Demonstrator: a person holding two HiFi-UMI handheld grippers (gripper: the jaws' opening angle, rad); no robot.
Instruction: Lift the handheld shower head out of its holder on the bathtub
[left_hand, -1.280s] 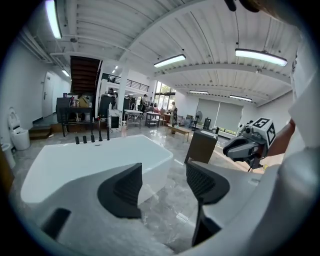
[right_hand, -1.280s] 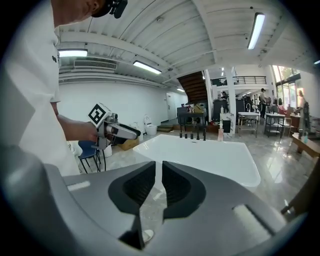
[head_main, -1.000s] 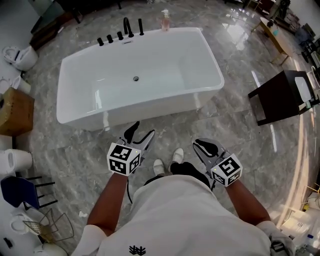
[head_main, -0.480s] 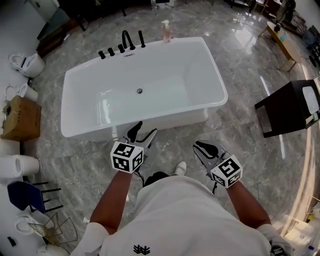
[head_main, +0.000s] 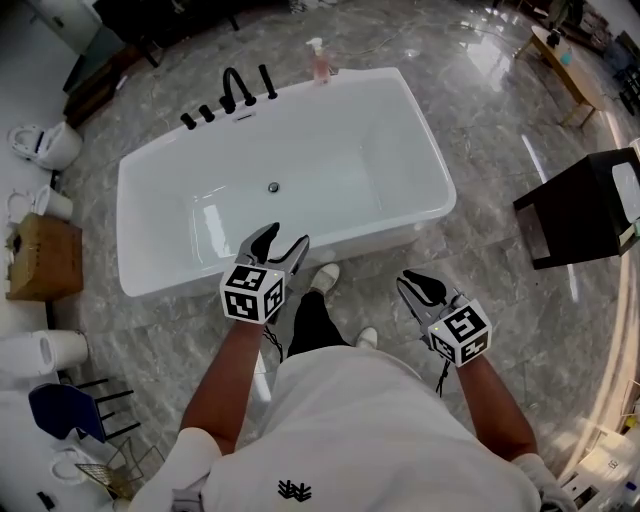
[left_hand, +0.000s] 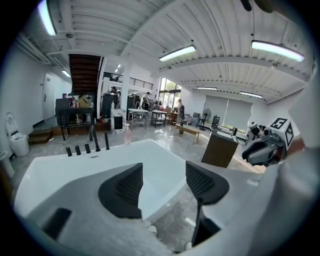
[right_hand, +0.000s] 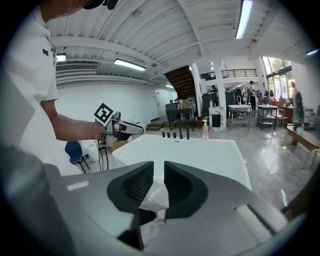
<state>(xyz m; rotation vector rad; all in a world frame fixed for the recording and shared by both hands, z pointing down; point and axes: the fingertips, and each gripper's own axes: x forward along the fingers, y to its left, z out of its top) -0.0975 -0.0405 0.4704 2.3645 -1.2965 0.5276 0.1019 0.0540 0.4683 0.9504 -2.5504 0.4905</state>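
Note:
The handheld shower head (head_main: 267, 81) is a slim black stick standing upright in its holder on the far rim of the white bathtub (head_main: 432, 160). It stands beside the black curved faucet (head_main: 234, 89) and three black knobs. My left gripper (head_main: 276, 246) is open and empty, hovering over the tub's near rim, far from the fixtures. My right gripper (head_main: 421, 287) is shut and empty, held outside the tub over the floor. The left gripper view shows the shower head (left_hand: 106, 141) beyond my left gripper (left_hand: 162, 184). In the right gripper view the shower head (right_hand: 188, 132) lies far beyond my right gripper (right_hand: 159, 182).
A pink soap bottle (head_main: 318, 62) stands on the tub's far rim, right of the fixtures. A dark side table (head_main: 585, 205) is on the right. Toilets (head_main: 42, 145), a cardboard box (head_main: 45, 255) and a blue chair (head_main: 60, 410) line the left. The person's feet (head_main: 322, 278) are by the tub.
The person has stepped closer to the tub. Both grippers have moved forward, and the left one now reaches the near rim. Neither gripper's jaws have changed.

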